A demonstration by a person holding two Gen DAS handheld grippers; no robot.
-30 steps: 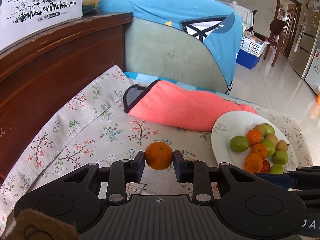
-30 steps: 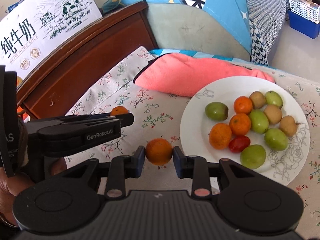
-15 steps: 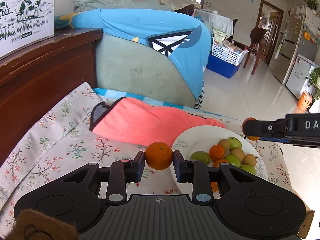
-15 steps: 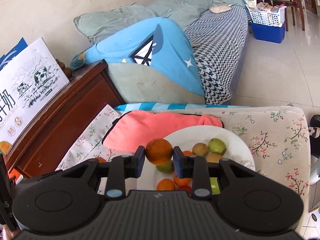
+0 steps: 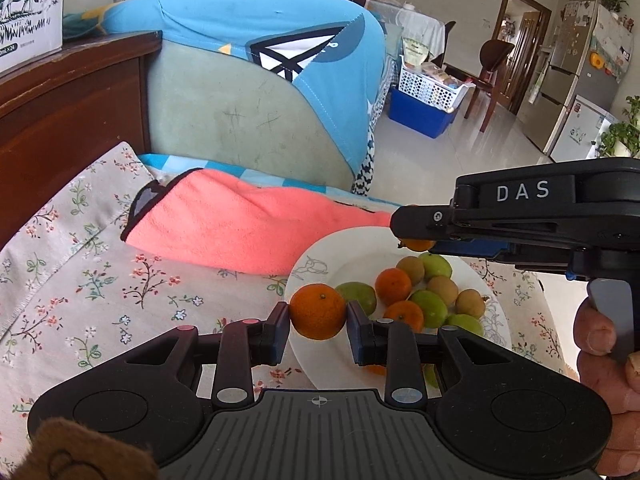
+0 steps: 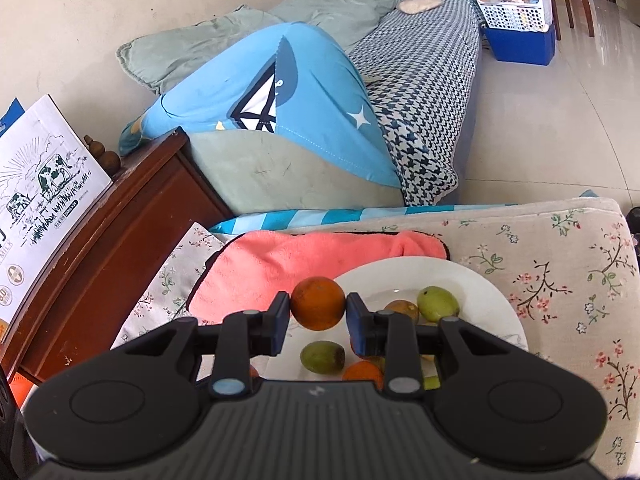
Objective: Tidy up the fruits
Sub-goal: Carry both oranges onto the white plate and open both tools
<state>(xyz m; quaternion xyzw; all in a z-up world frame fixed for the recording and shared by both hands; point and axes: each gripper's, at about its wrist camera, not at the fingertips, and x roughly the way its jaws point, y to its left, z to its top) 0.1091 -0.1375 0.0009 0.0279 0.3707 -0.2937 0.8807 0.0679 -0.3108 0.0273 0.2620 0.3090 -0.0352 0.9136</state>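
My left gripper (image 5: 318,316) is shut on a small orange mandarin (image 5: 317,311), held just above the near left rim of the white plate (image 5: 320,256). The plate carries several green, brown and orange fruits (image 5: 430,306). My right gripper (image 6: 318,309) is shut on a second mandarin (image 6: 317,303) over the plate (image 6: 480,292). In the left wrist view that right gripper (image 5: 416,236) comes in from the right above the plate's far side, with its mandarin (image 5: 418,245) partly hidden by the finger.
A pink towel (image 5: 240,224) lies behind the plate on the flowered cloth (image 5: 92,280). A dark wooden cabinet (image 5: 68,120) with a milk carton (image 6: 44,184) stands at the left, a sofa with a blue cover (image 5: 260,44) behind. A person's hand (image 5: 604,360) grips the right tool.
Both grippers have swung toward the plate with their mandarins. The right gripper now reaches in over the plate's far side; the left one has gone from the cloth to the plate's rim.
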